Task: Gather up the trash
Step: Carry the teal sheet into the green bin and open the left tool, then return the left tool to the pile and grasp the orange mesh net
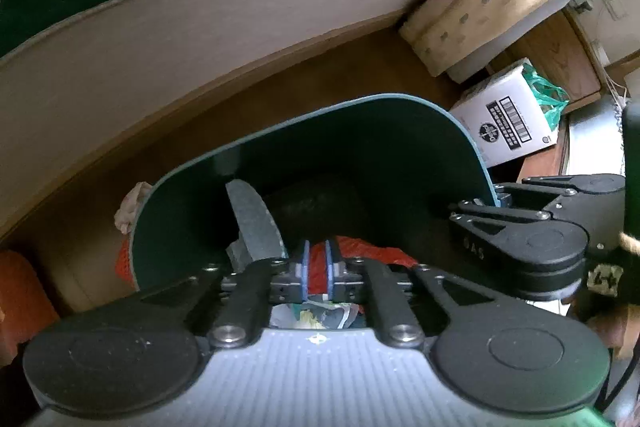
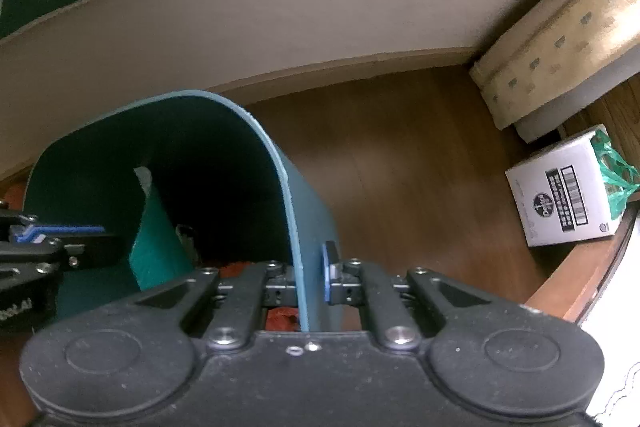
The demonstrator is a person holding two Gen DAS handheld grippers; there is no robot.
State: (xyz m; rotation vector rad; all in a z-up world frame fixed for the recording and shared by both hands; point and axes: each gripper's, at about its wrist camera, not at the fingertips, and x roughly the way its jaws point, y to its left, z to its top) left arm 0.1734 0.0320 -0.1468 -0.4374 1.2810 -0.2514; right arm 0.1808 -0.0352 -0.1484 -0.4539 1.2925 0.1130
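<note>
Trash (image 1: 360, 251) lies inside the teal bin (image 1: 400, 131), just beyond the left tool (image 1: 319, 259). Its jaws stand narrowly apart, empty. Right tool (image 2: 312, 275) clamps the bin's rim.

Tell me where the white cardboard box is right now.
The white cardboard box sits on the wooden floor at the right of both wrist views, beyond the teal bin, below the patterned mattress end, with a green plastic bag on its far side.
</note>
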